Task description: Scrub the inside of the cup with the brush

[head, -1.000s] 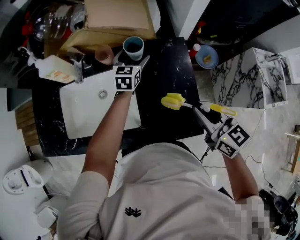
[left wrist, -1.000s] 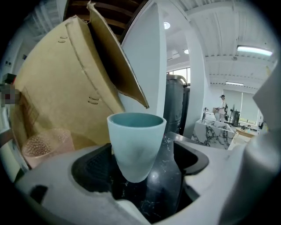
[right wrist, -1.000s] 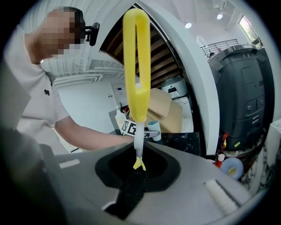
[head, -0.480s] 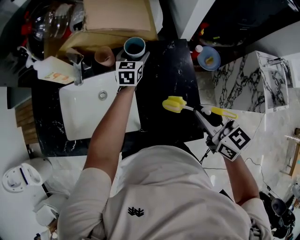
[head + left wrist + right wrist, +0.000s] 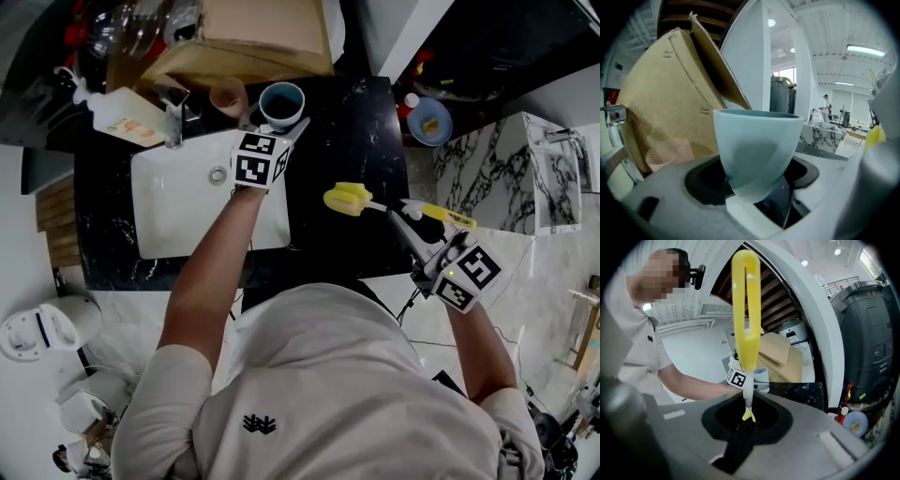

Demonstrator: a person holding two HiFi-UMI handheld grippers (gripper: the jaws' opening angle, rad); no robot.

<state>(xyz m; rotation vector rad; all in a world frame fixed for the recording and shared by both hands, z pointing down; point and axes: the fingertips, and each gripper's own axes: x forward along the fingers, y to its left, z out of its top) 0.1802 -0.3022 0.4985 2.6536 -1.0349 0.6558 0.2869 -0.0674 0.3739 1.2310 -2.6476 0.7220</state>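
The light blue cup stands upright at the back of the black counter. It fills the left gripper view as a pale blue cup. My left gripper reaches to it from the near side. Its jaws have just been closing, and they now sit shut on the cup's lower body, one on each side. My right gripper hovers over the counter's right edge, shut on the handle of the yellow brush. The brush head points left toward the cup. In the right gripper view the brush stands straight out of the jaws.
A white sink with a faucet lies left of the cup. A pink cup, a brown paper bag and a bottle crowd the back. A blue bowl sits on the floor at the right.
The left gripper has reached forward and closed round the blue cup, and the cup has shifted slightly nearer, away from the pink cup's line. The right gripper and brush have barely moved.
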